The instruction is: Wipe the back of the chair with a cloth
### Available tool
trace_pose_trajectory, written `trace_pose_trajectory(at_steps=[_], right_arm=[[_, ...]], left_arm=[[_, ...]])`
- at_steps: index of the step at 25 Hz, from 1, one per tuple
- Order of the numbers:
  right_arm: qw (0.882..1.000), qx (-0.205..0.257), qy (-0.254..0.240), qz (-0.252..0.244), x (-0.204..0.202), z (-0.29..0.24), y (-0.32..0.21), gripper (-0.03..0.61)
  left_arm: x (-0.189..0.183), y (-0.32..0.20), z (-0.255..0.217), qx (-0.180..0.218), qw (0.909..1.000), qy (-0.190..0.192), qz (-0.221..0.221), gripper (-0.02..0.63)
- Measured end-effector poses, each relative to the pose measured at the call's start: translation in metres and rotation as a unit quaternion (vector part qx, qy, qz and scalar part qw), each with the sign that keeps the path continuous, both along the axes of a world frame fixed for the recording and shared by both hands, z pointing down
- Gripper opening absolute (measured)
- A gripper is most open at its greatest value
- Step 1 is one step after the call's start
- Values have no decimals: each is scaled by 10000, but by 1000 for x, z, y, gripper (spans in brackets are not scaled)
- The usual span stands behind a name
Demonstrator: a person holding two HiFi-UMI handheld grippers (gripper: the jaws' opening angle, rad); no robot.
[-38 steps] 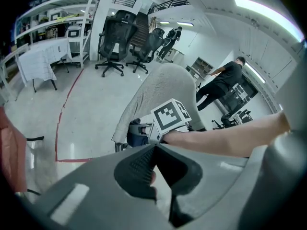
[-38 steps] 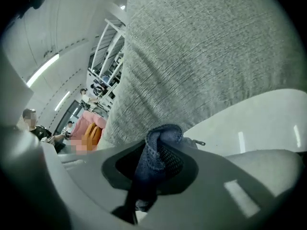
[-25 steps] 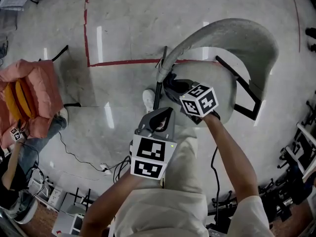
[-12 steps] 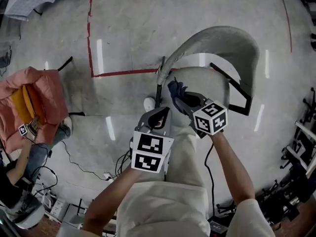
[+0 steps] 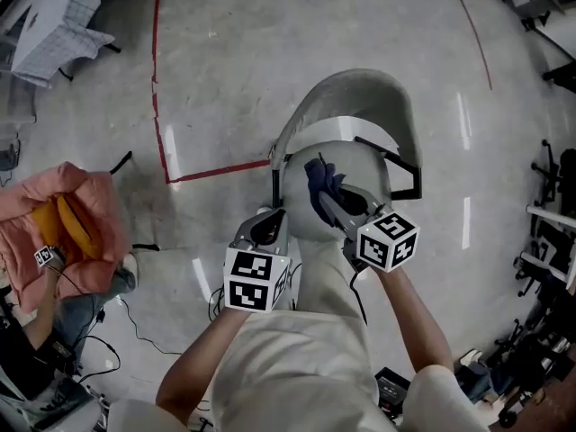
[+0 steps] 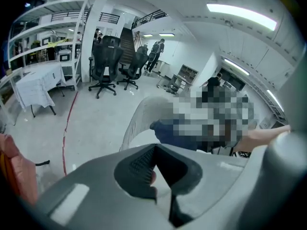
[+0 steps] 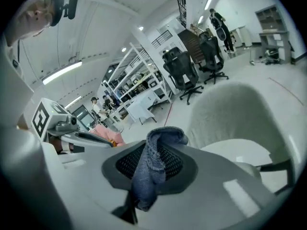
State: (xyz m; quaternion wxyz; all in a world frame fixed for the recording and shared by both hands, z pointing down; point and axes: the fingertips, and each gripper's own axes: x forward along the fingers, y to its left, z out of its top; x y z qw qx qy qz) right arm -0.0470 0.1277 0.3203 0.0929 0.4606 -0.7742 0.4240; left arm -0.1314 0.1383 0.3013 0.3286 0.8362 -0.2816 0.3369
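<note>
A chair with a curved grey back (image 5: 360,97) and a white seat (image 5: 335,156) stands in front of me. My right gripper (image 5: 326,196) hovers over the seat's near side, shut on a dark blue cloth (image 5: 320,180) that sticks up from its jaws. In the right gripper view the cloth (image 7: 152,166) hangs between the jaws, with the chair back (image 7: 235,114) beyond it. My left gripper (image 5: 270,220) is shut with nothing in it, just left of the seat's near edge. The left gripper view shows the chair back (image 6: 139,123) ahead.
Red tape (image 5: 160,106) runs across the pale floor left of the chair. A seated person with a pink jacket (image 5: 63,219) is at the far left, with cables nearby. Equipment stands (image 5: 549,232) line the right edge. Black office chairs (image 6: 105,61) and a white table (image 6: 33,87) stand farther off.
The right gripper has drawn the cloth back from the left end of the chair back to above the seat. Both grippers now sit nearer my body and the chair looks farther away.
</note>
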Motion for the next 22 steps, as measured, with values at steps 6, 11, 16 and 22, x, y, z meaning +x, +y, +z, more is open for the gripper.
trace_pose_trajectory(at_steps=[6,11,16,22], right_arm=[[9970,451,464,433,8,-71,14,75],[9929,827,407,752,8,-124,31,75],[9882,973,835,833,14,-159,44,77],[9764,1251,1125,1357,-3,-206,58,77]], left_arm=[[7,6,-48,227,9990,351,175,0],[8,11,-96,535,9961,620,333,0],[7,11,-142,788,9919,991,112,0],[-1,20,-181,915,9885,1173,267,0]])
